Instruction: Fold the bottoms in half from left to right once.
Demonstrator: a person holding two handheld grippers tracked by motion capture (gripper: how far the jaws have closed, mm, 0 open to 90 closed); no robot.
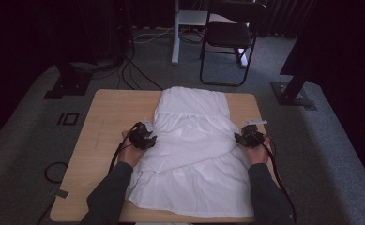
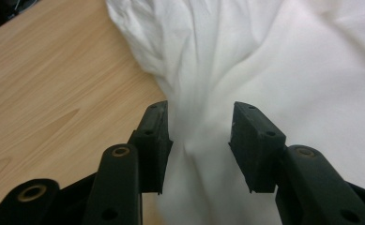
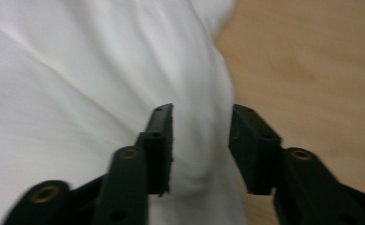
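Note:
A white tiered garment (image 1: 194, 140) lies spread along the middle of the wooden table (image 1: 110, 117), its sides folded in toward the centre. My left gripper (image 1: 148, 138) sits at the garment's left edge and my right gripper (image 1: 244, 137) at its right edge. In the left gripper view the jaws (image 2: 199, 119) stand apart over a bunched ridge of white cloth (image 2: 264, 61), with gaps on both sides. The right gripper view has its jaws (image 3: 201, 117) apart as well, straddling a fold at the cloth's border (image 3: 77, 70) without pinching it.
Bare wood runs along the table's left side and a narrower strip on the right (image 1: 257, 108). Beyond the far edge stand a black chair (image 1: 229, 37) and a white post (image 1: 175, 33). Cables (image 1: 133, 70) and stand bases (image 1: 67, 84) lie on the grey carpet.

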